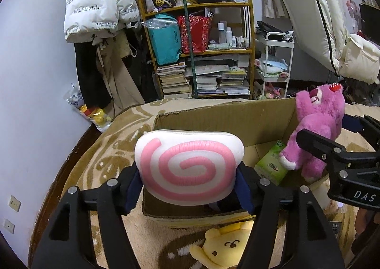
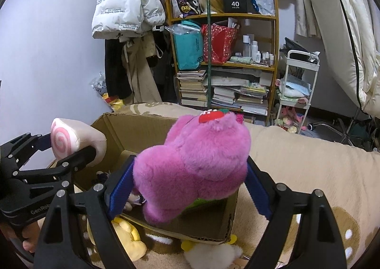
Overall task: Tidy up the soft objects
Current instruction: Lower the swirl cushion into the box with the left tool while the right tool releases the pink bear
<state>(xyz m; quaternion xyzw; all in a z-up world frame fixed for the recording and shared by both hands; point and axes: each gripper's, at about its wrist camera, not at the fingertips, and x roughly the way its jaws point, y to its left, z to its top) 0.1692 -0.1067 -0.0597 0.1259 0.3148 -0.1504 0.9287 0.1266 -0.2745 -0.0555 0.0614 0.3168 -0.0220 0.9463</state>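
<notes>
My left gripper (image 1: 188,191) is shut on a white cushion with a pink spiral (image 1: 188,164), held above the near left part of an open cardboard box (image 1: 213,114). The cushion also shows in the right wrist view (image 2: 71,141). My right gripper (image 2: 190,188) is shut on a pink plush bear (image 2: 197,164), held over the box's (image 2: 133,131) right side; the bear also shows in the left wrist view (image 1: 315,131). A green tissue pack (image 1: 273,162) lies inside the box.
A yellow plush (image 1: 225,247) lies on the beige patterned blanket (image 1: 111,157) in front of the box, with a white plush (image 2: 213,254) beside it. A cluttered bookshelf (image 1: 201,50), hanging coats and a white cart (image 1: 275,67) stand behind.
</notes>
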